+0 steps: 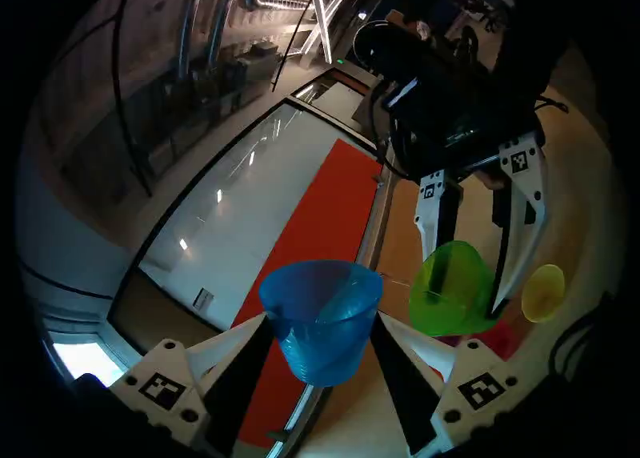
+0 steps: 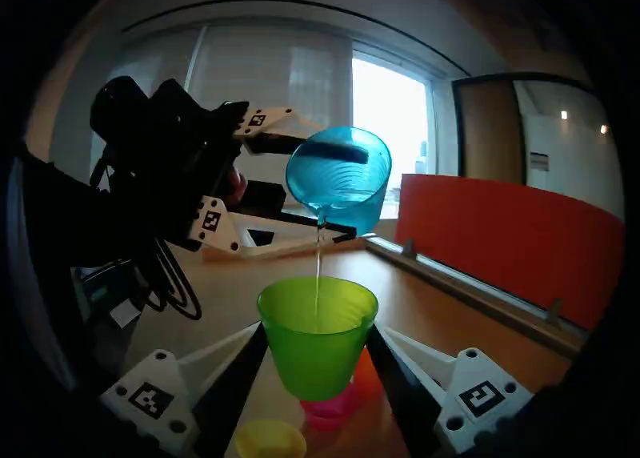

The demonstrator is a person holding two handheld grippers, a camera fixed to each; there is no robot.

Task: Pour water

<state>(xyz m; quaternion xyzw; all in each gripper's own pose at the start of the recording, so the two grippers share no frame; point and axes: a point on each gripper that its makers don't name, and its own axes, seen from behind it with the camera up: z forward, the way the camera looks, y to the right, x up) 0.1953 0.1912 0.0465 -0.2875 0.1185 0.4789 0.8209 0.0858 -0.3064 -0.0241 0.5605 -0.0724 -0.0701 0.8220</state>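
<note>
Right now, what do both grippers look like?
Left gripper and right gripper match: white wedge fingers, black inner pads, a square black-and-white marker on each finger. From the other view each body is bulky and black; black cables loop under the left one.
</note>
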